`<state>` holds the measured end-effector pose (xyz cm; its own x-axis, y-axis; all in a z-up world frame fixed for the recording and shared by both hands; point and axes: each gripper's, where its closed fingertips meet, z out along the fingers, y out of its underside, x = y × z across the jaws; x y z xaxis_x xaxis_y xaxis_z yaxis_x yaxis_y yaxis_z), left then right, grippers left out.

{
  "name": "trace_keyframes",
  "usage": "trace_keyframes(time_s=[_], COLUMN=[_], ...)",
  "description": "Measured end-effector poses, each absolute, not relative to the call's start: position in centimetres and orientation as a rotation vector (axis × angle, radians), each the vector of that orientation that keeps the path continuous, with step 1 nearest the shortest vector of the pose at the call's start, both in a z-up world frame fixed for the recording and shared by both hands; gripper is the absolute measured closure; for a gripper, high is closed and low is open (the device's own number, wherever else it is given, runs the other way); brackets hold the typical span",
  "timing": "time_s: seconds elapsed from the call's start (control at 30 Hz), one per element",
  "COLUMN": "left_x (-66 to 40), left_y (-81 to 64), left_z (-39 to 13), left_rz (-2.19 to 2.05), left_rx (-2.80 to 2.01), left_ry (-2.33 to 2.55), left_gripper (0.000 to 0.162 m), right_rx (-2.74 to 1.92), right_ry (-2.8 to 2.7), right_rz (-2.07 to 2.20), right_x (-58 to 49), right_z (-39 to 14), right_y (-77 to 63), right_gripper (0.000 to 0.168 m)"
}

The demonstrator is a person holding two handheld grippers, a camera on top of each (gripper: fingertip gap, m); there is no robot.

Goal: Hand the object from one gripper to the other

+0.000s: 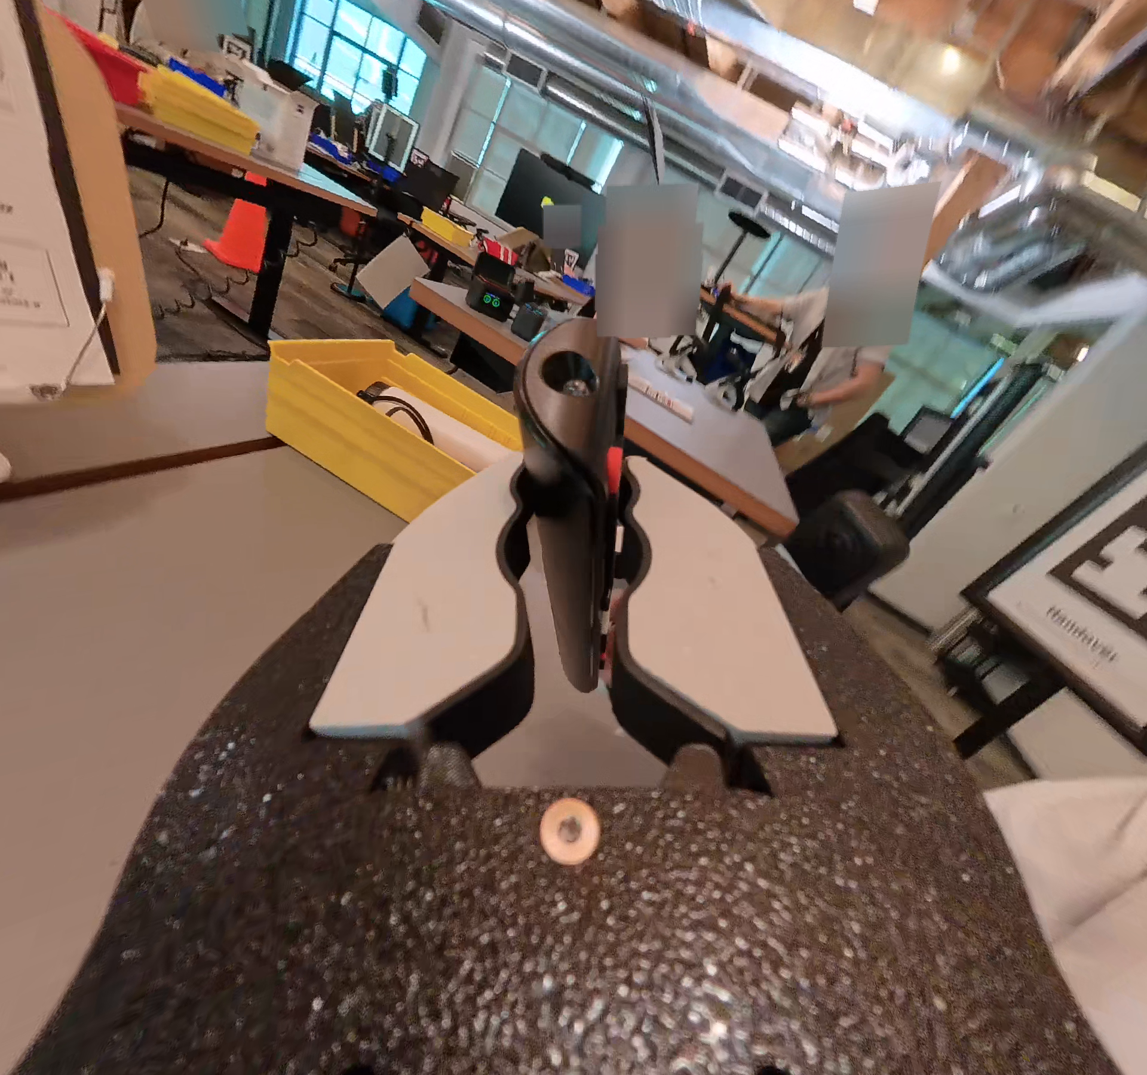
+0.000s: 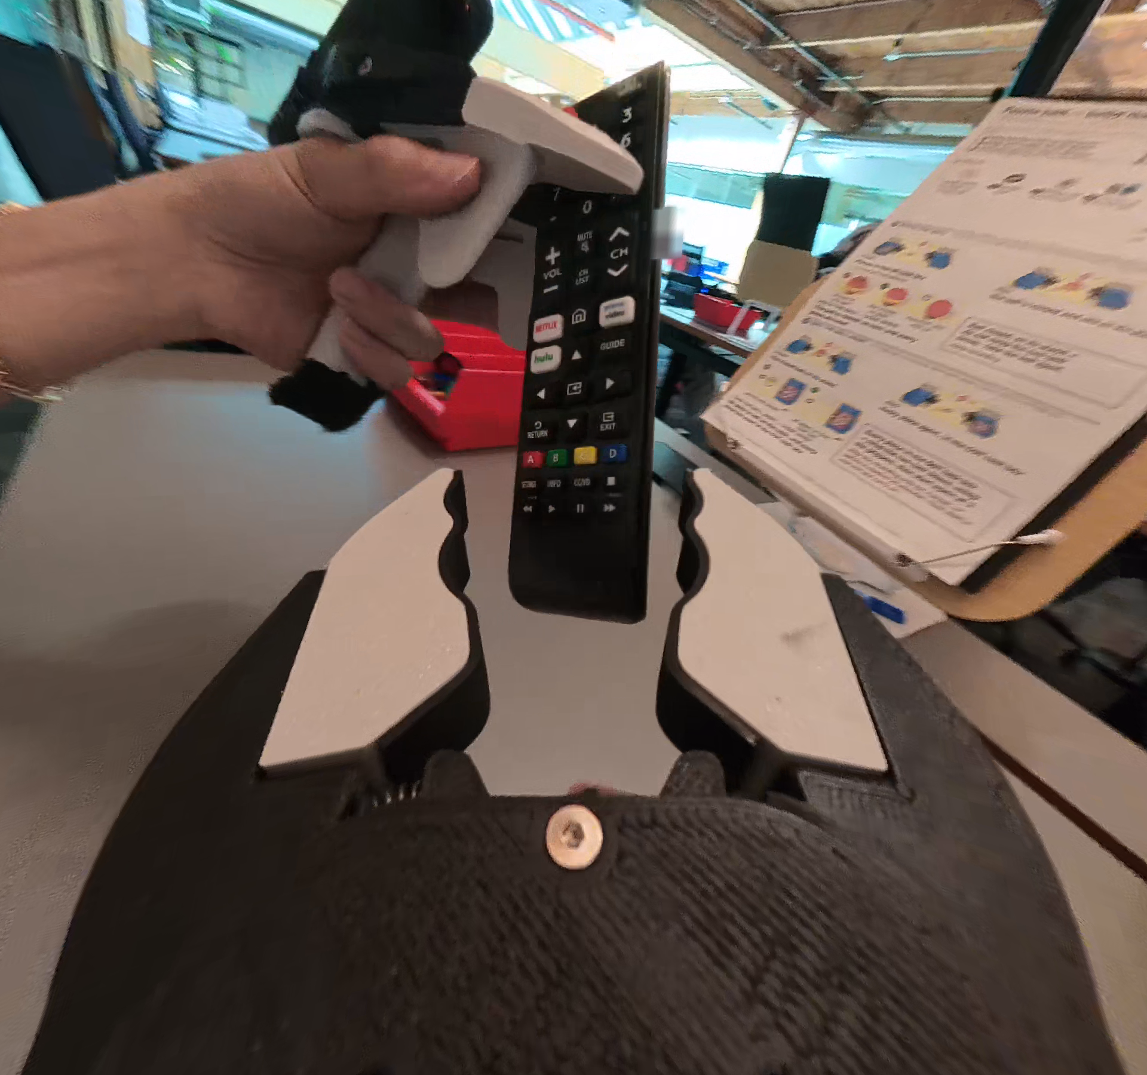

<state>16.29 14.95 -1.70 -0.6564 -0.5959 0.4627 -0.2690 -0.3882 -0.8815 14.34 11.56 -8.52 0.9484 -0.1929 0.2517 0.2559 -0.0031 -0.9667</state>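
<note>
Right wrist view takes in the grey worktop (image 2: 155, 518) across the lower half of the frame, with a tilted board carrying an illustrated instruction sheet (image 2: 968, 325) at the right edge. Next in size, the right gripper (image 2: 574, 539) fills the bottom centre, its two white-faced fingers (image 2: 385, 623) spread wide with nothing gripped; the lower end of a black TV remote control (image 2: 583, 375) hangs in the gap between them, touching neither. The remote stands nearly upright in the middle of the frame, button face toward the camera. A hand (image 2: 267, 263) enters from the left edge and holds the left gripper (image 2: 611, 167), whose white finger presses against the remote's upper part near the number keys. A red bin (image 2: 478, 400) sits on the worktop behind the remote, left of centre. Left wrist view shows the same remote edge-on (image 1: 568, 555) at the frame's centre, clamped between the left gripper's (image 1: 571, 474) narrowly parted fingers (image 1: 434, 598), a recessed screw hole in its back visible at the top and red buttons just showing on its right side. A yellow bin (image 1: 347, 425) with a black cable inside rests on the worktop (image 1: 155, 611) at centre left, and further tables with bins and an orange cone (image 1: 239, 232) lie in the upper left.
</note>
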Motion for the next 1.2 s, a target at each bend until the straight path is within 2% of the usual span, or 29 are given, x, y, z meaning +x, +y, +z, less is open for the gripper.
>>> trace_keyframes(time_s=[0.1,0.2,0.3,0.33,0.4,0.47,0.53,0.67,0.83,0.87,0.97,1.2], left_x=[16.7,16.9,16.9,16.8,16.4,16.0,15.2,13.3,11.7,11.4,10.8,11.1], left_y=[14.9,15.0,15.1,15.0,14.8,14.9,14.6,14.1,14.6,14.5,14.4,13.9], left_z=[-2.2,-2.6,-2.6,-2.5,-2.0,-0.9,-0.3,-0.8,-1.7,-1.9,-2.1,-2.0], left_rz=[-2.246,-2.279,-2.284,-2.279,-2.258,-2.194,-2.116,-1.954,-1.855,-1.874,-1.923,-2.009], left_rx=[-1.303,-1.382,-1.395,-1.368,-1.271,-1.117,-0.951,-0.653,-0.483,-0.483,-0.484,-0.569], left_ry=[1.497,1.424,1.407,1.421,1.457,1.484,1.567,1.805,1.958,1.993,2.030,1.964], left_gripper=[0.138,0.137,0.137,0.137,0.135,0.112,0.109,0.093,0.094,0.100,0.109,0.112], right_rx=[-1.524,-1.516,-1.530,-1.521,-1.518,-1.499,-1.473,-1.422,-1.407,-1.405,-1.416,-1.401], right_ry=[-0.036,-0.079,-0.085,-0.087,-0.084,-0.081,-0.064,-0.066,-0.095,-0.101,-0.109,-0.111], right_rz=[-0.543,-0.679,-0.663,-0.658,-0.591,-0.435,-0.280,0.018,0.244,0.253,0.240,0.149], right_x=[15.5,15.8,15.8,15.7,15.3,14.4,13.7,12.2,10.9,10.8,10.7,11.4], right_z=[-8.4,-8.3,-8.3,-8.1,-8.0,-7.7,-7.3,-6.6,-6.8,-6.8,-7.1,-7.1], right_y=[11.6,11.3,11.2,11.1,11.1,11.2,11.1,10.5,9.9,10.0,10.3,9.9], right_gripper=[0.101,0.117,0.117,0.113,0.117,0.117,0.117,0.117,0.117,0.117,0.117,0.116])
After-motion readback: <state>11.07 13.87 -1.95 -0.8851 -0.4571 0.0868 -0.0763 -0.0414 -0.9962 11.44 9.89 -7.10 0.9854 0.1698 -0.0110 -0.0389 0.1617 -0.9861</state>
